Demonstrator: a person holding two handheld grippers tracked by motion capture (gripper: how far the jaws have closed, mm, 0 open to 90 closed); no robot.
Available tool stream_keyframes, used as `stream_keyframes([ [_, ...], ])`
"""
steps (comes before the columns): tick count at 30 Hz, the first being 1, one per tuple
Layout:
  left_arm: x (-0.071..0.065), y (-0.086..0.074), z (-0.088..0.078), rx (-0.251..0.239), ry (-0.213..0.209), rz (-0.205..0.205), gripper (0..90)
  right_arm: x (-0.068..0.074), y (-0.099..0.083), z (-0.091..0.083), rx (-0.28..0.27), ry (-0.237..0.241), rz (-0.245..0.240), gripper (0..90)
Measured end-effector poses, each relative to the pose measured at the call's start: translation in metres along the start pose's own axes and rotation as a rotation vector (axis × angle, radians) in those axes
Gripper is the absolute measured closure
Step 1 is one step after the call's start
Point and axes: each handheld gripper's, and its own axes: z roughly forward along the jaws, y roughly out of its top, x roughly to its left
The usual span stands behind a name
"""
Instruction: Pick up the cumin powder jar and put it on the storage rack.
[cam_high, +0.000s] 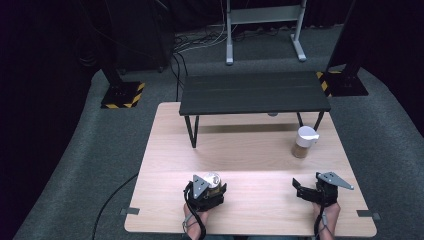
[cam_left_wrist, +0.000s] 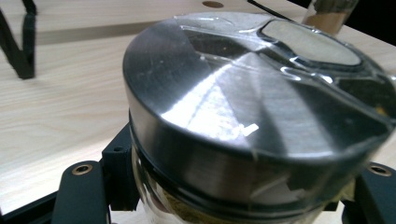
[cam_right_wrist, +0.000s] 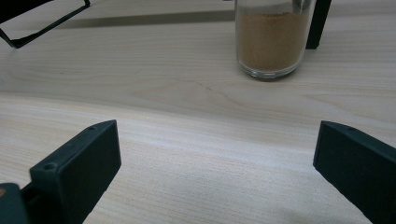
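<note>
A glass spice jar with a shiny metal lid (cam_left_wrist: 243, 107) sits between the jaws of my left gripper (cam_high: 212, 186), which is shut on its glass body just under the lid. In the high view that silver-lidded jar (cam_high: 212, 180) is at the near middle of the wooden table (cam_high: 240, 150). A second jar with a white cap and brown powder (cam_high: 303, 142) stands at the right, in front of the black shelf's leg. The same brown-powder jar (cam_right_wrist: 271, 42) stands ahead of my right gripper (cam_right_wrist: 215, 168), whose jaws stand wide apart with bare table between them. My right gripper (cam_high: 298, 189) rests near the table's front right.
A low black shelf (cam_high: 255, 93) on thin legs stands across the back of the table. Grey carpet, cables and stand bases with yellow-black stripes (cam_high: 122, 95) lie beyond it. A black cable (cam_high: 112, 195) trails off the table's left edge.
</note>
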Motion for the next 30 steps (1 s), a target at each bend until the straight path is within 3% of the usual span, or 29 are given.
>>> stream_keyframes([
  [12, 0.009, 0.009, -0.004, -0.026, 0.033, 0.004, 29.3, 0.001, 0.000, 0.000, 0.000, -0.005, 0.004, 0.0],
  [30, 0.020, 0.033, -0.007, -0.069, 0.065, 0.046, 29.4, 0.001, 0.001, 0.000, 0.004, -0.009, 0.008, 0.0],
])
